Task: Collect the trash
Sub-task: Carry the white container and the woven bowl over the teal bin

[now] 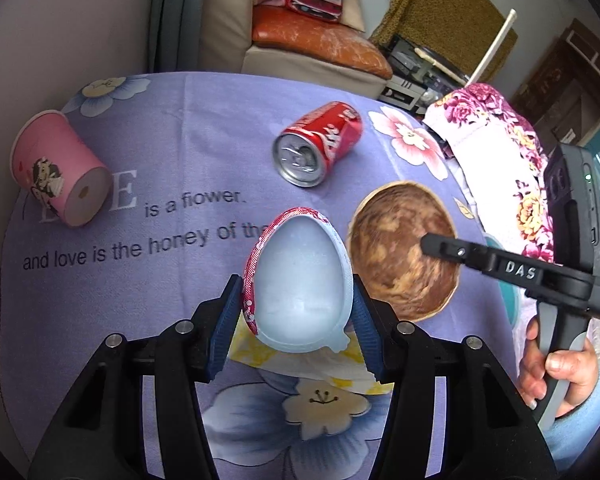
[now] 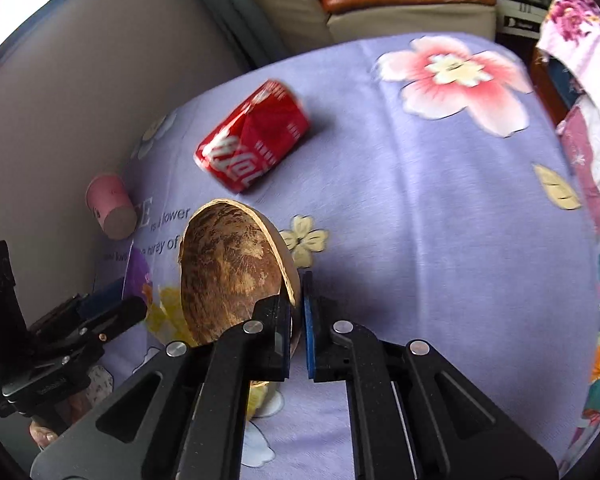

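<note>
My left gripper is shut on a pale blue egg-shaped plastic shell with a red foil rim, held above the purple tablecloth. My right gripper is shut on the rim of a brown coconut-shell bowl, which also shows in the left wrist view. A dented red cola can lies on its side beyond; it also shows in the right wrist view. A pink paper cup lies on its side at the far left, also in the right wrist view.
A yellow and white napkin lies under the shell. A floral cloth is heaped at the table's right edge. A beige sofa with an orange cushion and a red box stands behind the table.
</note>
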Demonstrator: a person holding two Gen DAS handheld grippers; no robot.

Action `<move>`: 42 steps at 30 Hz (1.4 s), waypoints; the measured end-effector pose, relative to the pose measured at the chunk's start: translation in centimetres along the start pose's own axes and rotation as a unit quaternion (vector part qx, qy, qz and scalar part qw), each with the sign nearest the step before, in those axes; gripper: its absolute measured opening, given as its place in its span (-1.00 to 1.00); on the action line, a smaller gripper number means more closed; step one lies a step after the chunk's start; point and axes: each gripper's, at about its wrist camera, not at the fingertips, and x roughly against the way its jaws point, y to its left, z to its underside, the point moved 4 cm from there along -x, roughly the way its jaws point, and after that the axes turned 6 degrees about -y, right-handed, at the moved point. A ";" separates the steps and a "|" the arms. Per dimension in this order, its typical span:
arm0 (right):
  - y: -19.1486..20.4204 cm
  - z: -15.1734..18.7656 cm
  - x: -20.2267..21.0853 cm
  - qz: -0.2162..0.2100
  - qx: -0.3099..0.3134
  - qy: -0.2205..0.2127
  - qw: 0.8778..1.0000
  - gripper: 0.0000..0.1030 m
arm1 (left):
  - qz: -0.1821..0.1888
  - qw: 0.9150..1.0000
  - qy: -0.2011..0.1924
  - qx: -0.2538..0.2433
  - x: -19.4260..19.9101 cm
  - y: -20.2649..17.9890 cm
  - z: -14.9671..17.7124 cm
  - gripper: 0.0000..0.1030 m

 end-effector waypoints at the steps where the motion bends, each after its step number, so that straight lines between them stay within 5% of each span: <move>1: -0.5 -0.1 0.7 0.006 -0.002 -0.008 1.000 -0.90 | 0.003 1.000 0.001 -0.003 0.0 -0.6 0.1 0.05; 19: -13.4 3.7 14.2 0.066 -0.121 -0.118 0.983 -0.90 | 0.072 0.994 0.026 -0.077 -0.7 -14.5 2.1 0.05; 30: -22.3 7.1 22.8 0.120 -0.188 -0.182 0.958 -0.90 | 0.125 0.977 0.061 -0.162 -3.6 -26.6 4.0 0.05; 42: -28.9 9.3 25.1 0.136 -0.227 -0.199 0.944 -0.89 | 0.116 0.962 0.101 -0.225 -8.6 -34.8 6.0 0.05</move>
